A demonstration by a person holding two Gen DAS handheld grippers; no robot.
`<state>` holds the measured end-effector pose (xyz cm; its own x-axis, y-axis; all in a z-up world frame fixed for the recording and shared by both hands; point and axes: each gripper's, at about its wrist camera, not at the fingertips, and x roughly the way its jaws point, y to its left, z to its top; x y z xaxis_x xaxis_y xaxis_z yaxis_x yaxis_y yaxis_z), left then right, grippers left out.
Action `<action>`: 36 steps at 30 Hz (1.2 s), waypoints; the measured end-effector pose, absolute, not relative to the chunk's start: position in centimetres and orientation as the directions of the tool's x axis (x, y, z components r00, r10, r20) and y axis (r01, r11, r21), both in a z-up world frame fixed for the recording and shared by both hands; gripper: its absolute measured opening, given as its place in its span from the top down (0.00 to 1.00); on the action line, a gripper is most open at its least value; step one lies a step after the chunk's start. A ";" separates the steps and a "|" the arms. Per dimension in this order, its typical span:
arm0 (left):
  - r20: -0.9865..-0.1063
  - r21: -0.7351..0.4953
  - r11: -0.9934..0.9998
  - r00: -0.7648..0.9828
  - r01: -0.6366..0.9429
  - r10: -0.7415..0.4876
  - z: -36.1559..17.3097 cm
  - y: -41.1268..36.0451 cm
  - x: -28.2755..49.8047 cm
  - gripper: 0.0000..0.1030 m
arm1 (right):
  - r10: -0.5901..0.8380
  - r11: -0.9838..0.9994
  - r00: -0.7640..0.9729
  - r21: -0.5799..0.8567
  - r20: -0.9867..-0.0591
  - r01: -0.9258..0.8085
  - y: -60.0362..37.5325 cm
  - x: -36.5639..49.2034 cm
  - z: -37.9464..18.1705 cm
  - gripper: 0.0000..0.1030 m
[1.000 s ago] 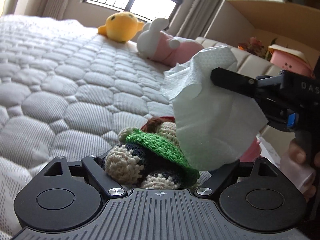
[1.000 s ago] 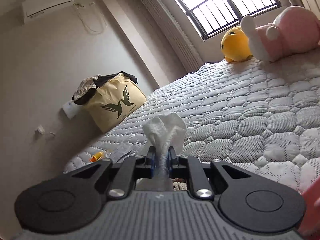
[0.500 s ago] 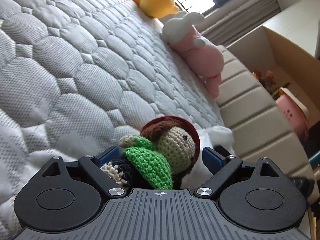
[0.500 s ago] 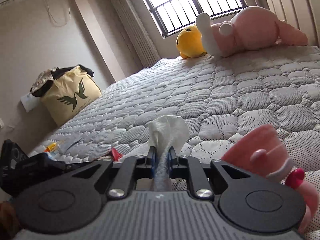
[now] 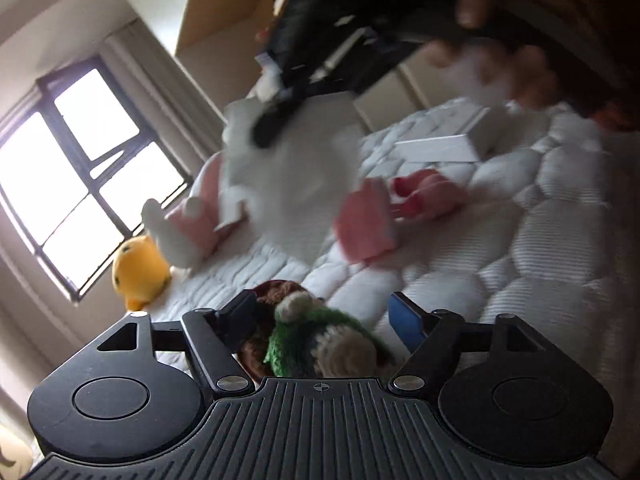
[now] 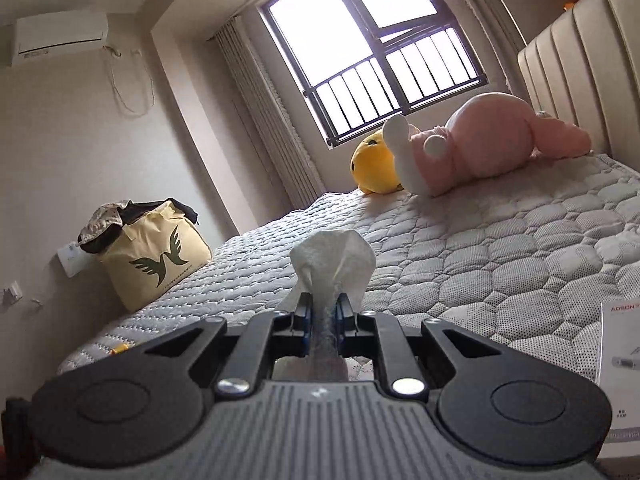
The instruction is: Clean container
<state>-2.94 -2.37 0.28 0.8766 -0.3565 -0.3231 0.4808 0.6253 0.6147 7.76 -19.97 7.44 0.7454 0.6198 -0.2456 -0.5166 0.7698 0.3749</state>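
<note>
My left gripper (image 5: 322,316) is shut on a crocheted doll container (image 5: 316,344) with a green cape, brown hair and a red rim, held close to the camera. Above it, blurred, my right gripper (image 5: 272,128) hangs in a person's hand (image 5: 500,60) and pinches a white tissue (image 5: 296,172). The tissue droops a little above and beyond the doll container, apart from it. In the right wrist view the right gripper (image 6: 323,306) is shut on the tissue (image 6: 332,256), which fans out past the fingertips over the quilted bed (image 6: 480,264).
A pink plush (image 6: 480,140) and a yellow plush (image 6: 374,168) lie by the window. A yellow bag (image 6: 156,256) stands at the bed's left side. A pink toy (image 5: 368,220) and a white box (image 5: 436,148) lie on the bed. A padded headboard (image 6: 580,72) rises at right.
The left gripper rolled and tipped up with the doll container, bringing the window into view. The right gripper with the tissue rose above it and turned toward the window.
</note>
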 end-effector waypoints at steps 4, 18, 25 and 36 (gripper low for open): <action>-0.276 0.608 0.679 0.911 0.412 -0.306 -0.5 -2.7 -3.7 0.14 | 0.662 0.736 0.721 0.357 -0.204 -0.575 -19.5 6.8 8.8 0.86; -0.332 0.365 0.870 0.919 0.332 -0.212 0.4 -0.3 -1.6 0.09 | 0.650 0.748 0.643 0.191 -0.404 -0.636 -14.5 5.9 5.9 0.86; -0.296 0.462 0.821 0.931 0.336 -0.215 0.8 -0.3 -1.5 0.09 | 0.555 0.823 0.678 0.200 -0.483 -0.531 -17.4 6.2 3.1 0.86; -0.420 0.125 0.956 0.887 0.267 -0.192 1.9 2.2 -0.4 0.05 | 0.531 0.842 0.733 0.162 -0.425 -0.515 -18.2 5.5 5.9 0.86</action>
